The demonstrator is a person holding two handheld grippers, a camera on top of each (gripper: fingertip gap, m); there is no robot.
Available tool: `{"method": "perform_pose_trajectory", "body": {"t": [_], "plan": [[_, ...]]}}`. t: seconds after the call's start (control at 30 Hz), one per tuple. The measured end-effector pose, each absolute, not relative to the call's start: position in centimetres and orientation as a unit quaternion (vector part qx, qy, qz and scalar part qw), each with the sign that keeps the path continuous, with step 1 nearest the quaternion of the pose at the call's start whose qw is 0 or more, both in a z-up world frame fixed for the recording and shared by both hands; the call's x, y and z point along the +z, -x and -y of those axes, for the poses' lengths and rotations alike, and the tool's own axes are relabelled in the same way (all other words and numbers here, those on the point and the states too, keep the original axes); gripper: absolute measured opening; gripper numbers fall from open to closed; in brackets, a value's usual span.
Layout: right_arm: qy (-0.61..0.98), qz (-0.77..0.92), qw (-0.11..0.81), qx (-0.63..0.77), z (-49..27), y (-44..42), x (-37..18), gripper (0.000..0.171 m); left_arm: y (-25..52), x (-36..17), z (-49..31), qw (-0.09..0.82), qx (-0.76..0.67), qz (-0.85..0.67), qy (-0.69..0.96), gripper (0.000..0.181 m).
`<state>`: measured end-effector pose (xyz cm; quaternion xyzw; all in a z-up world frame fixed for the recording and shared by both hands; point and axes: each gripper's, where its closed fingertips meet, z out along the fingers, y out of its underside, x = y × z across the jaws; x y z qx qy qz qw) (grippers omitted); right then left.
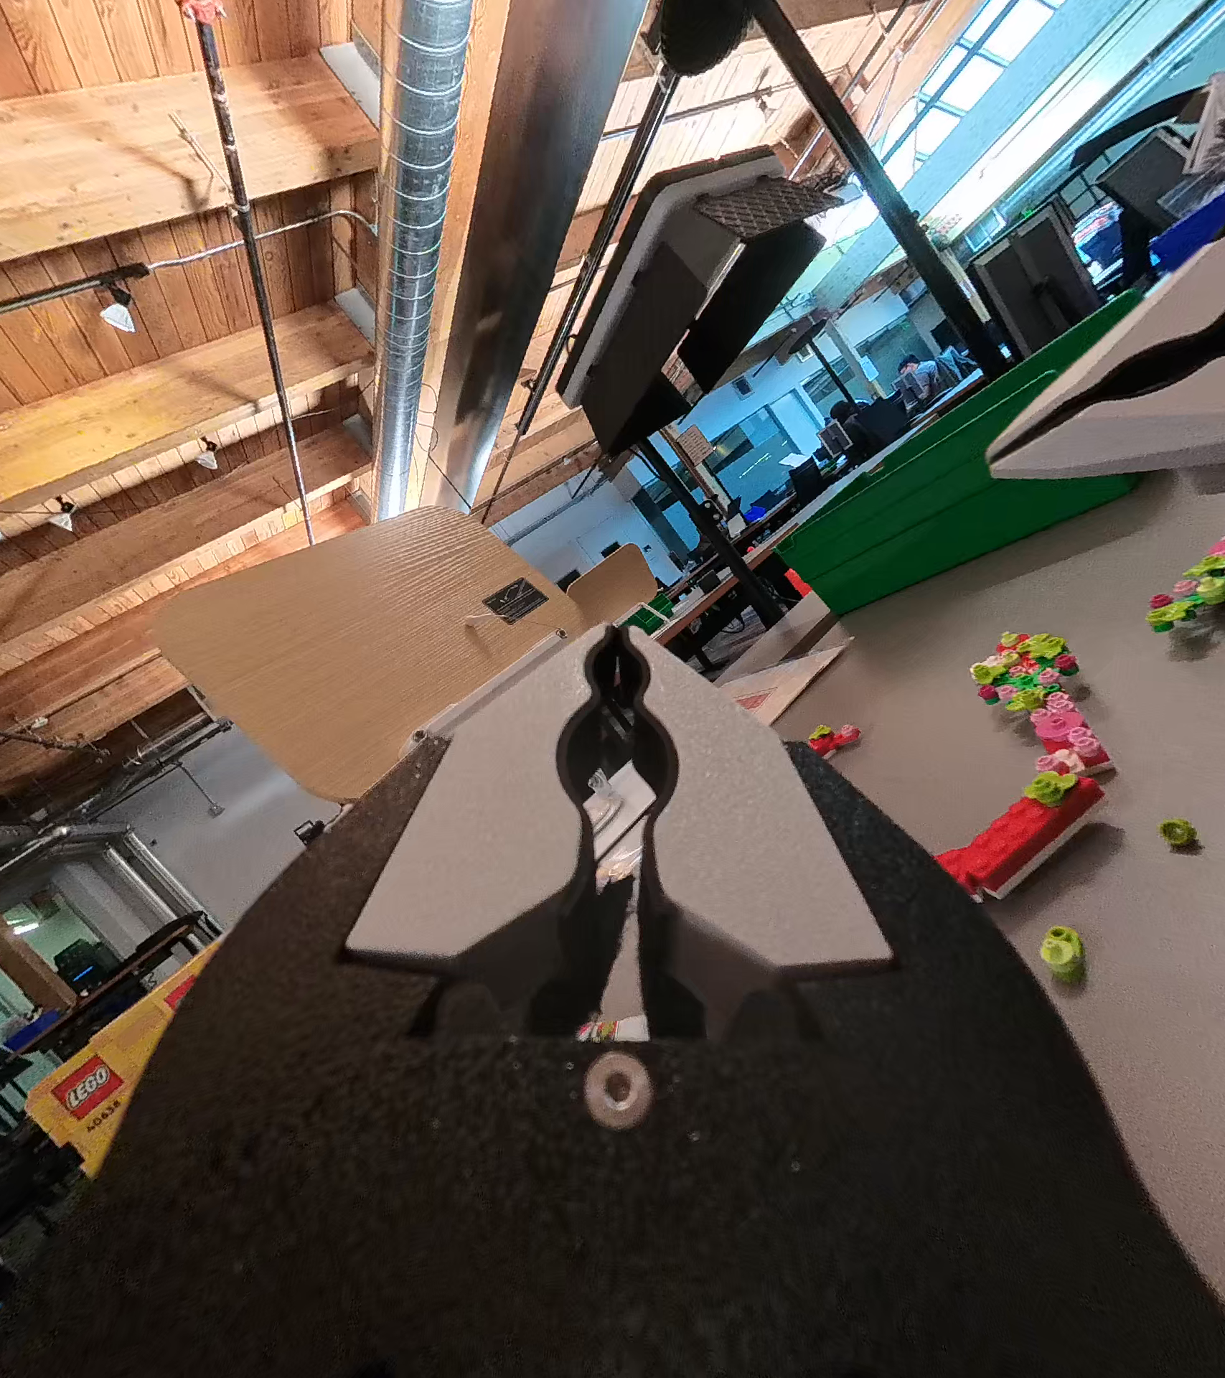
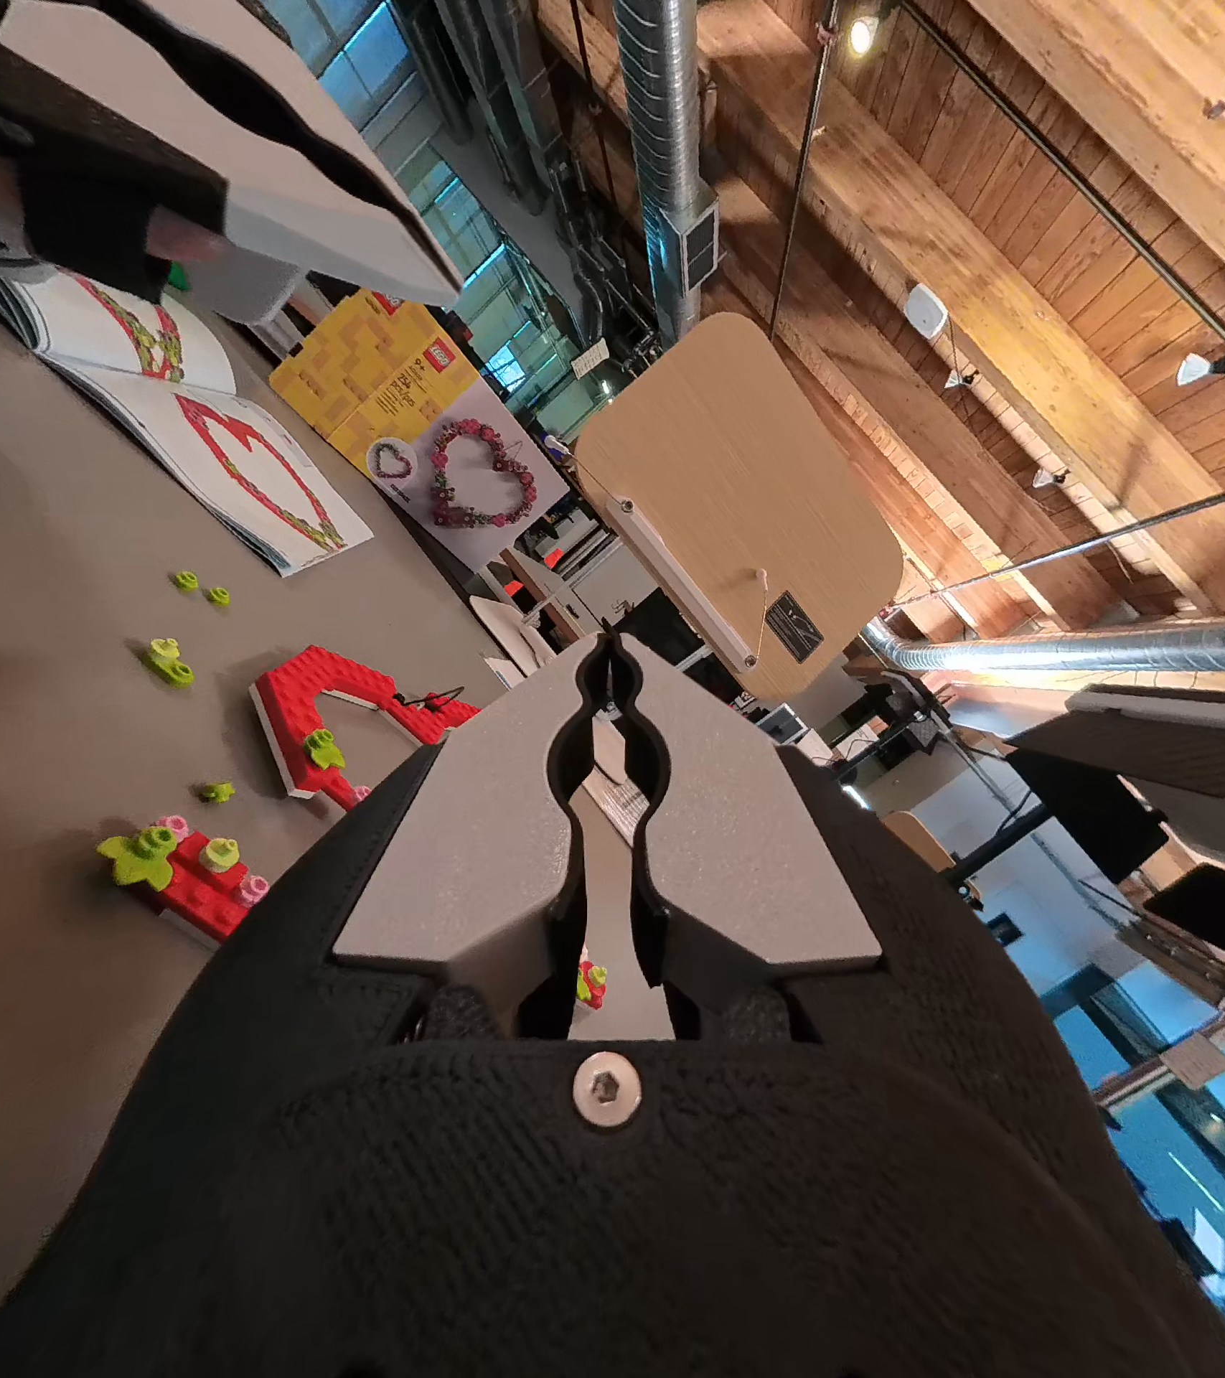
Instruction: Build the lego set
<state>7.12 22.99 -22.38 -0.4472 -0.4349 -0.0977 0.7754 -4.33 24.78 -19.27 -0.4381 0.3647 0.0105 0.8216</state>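
Note:
Both grippers are shut and empty, lifted off the grey table (image 1: 1153, 1118) and pointing up toward the ceiling. My left gripper (image 1: 616, 643) has the lego parts to its right: a red curved section (image 1: 1027, 828) with a lime flower, a flowered section (image 1: 1034, 693), another (image 1: 1220, 581), and loose lime pieces (image 1: 1062, 951). My right gripper (image 2: 609, 647) has a red V-shaped section (image 2: 341, 716) and a small red brick with flowers (image 2: 199, 872) to its left, with loose lime pieces (image 2: 173, 664). The other gripper also shows in each view: the right one in the left wrist view (image 1: 1153, 403), the left one in the right wrist view (image 2: 259, 186).
An open instruction booklet (image 2: 221, 440) and the yellow set box (image 2: 408, 417) lie at the table's far side. Green bins (image 1: 952, 499) stand at the table edge. A wooden chair back (image 1: 370, 634) is beyond the table. A gloved hand (image 2: 95, 224) holds the left gripper. It is some 11 cm from my right tips to the red curved section (image 1: 1027, 828). It turns up in the right wrist view (image 2: 300, 715) as well.

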Motion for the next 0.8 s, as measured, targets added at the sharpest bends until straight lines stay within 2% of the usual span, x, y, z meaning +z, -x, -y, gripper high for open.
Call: {"method": "perform_pose_trajectory", "body": {"t": [0.67, 0.8], "plan": [[0.449, 0.437, 0.774, -0.095, -23.0, -7.0, -22.5, 0.000, 4.1, -19.6, -24.8, 0.819, 0.009, -0.372, 0.438, 0.000], [0.456, 0.410, 0.789, -0.030, -22.3, -5.9, -21.8, 0.000, 4.2, -19.3, -24.4, 0.822, -0.008, -0.364, 0.439, 0.000]]}}
